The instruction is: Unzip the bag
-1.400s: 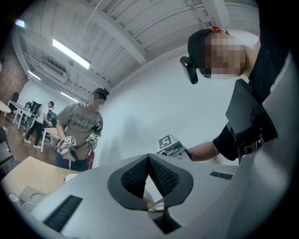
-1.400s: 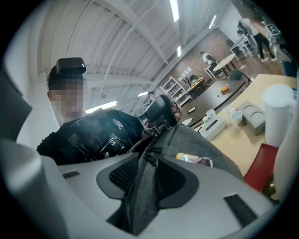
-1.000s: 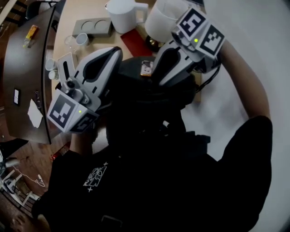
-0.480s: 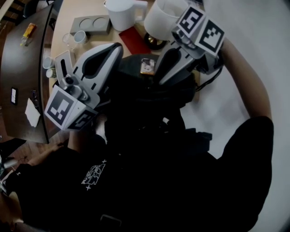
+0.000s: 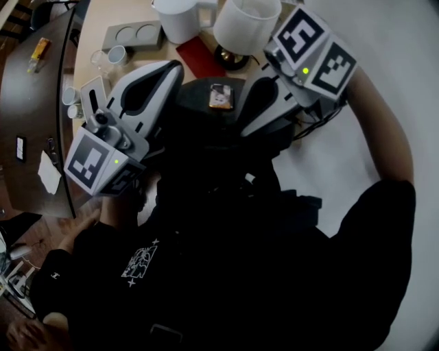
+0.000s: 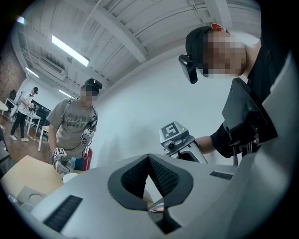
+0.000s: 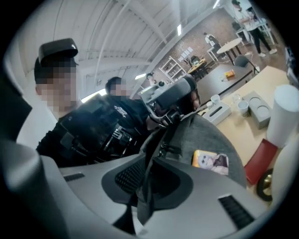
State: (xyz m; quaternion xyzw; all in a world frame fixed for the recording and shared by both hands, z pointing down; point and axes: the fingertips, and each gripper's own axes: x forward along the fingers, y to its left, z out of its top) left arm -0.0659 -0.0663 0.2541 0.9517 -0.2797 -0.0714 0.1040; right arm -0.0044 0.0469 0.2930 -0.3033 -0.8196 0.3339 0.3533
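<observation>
A dark grey bag rests against the person's chest, with a small yellow picture card on its top. My right gripper comes in from the upper right onto the bag. In the right gripper view a dark strap runs down from the bag between the pads. The right gripper has just been closing and now pinches that strap. My left gripper lies along the bag's left side, pointing toward the table. In its own view the left gripper is shut, pads together, with nothing visibly held.
Beyond the bag is a beige table with a white jug, a white cup-like vessel, a red booklet, a grey two-hole tray and small glasses. Another person stands further off.
The right gripper's jaws have narrowed onto the strap, and the gripper has drifted slightly to the right in the head view. The left gripper has kept its place.
</observation>
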